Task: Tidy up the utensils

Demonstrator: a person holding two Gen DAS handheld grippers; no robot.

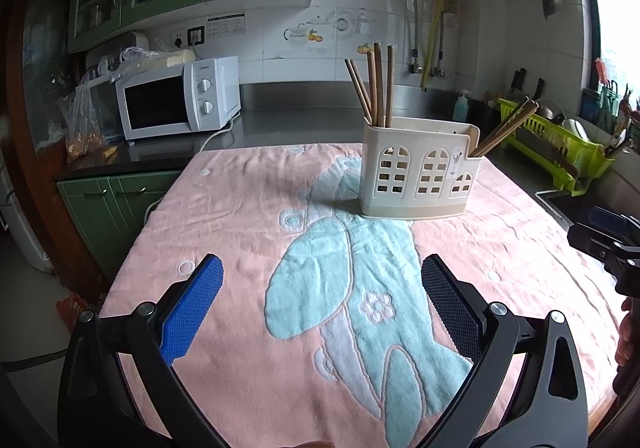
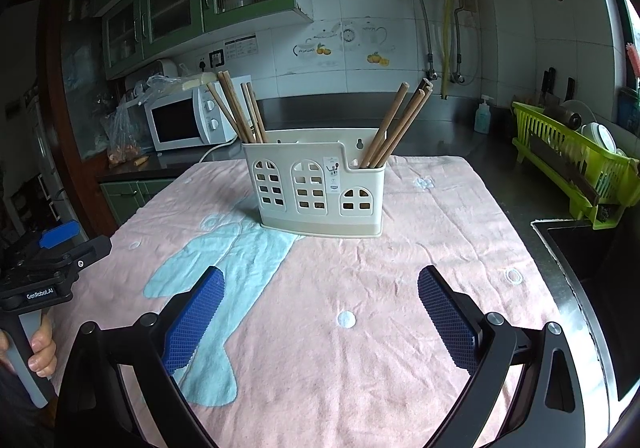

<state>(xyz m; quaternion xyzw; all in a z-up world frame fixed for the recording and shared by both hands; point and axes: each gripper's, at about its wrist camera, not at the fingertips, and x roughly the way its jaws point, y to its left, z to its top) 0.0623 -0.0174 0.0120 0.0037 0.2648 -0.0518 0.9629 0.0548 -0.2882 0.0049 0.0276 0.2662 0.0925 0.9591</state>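
Note:
A cream utensil holder (image 1: 416, 175) (image 2: 318, 189) with window-shaped cutouts stands on the far part of a pink and light-blue towel (image 1: 224, 215) (image 2: 420, 248). Brown wooden chopsticks (image 1: 374, 87) (image 2: 238, 109) stick up from its left compartment, and more chopsticks (image 1: 506, 129) (image 2: 400, 123) lean out of its right one. My left gripper (image 1: 322, 300) hovers open over the near towel, nothing between its blue pads. My right gripper (image 2: 320, 306) is likewise open and empty. Each gripper shows at the edge of the other's view, held by a hand (image 2: 42, 352).
A white microwave (image 1: 176, 103) (image 2: 188, 121) and plastic bags sit on the dark counter to the left. A green dish rack (image 1: 560, 145) (image 2: 572, 159) and a sink (image 2: 588, 248) lie to the right. Green cabinets hang above; a soap bottle (image 2: 483, 115) stands by the wall.

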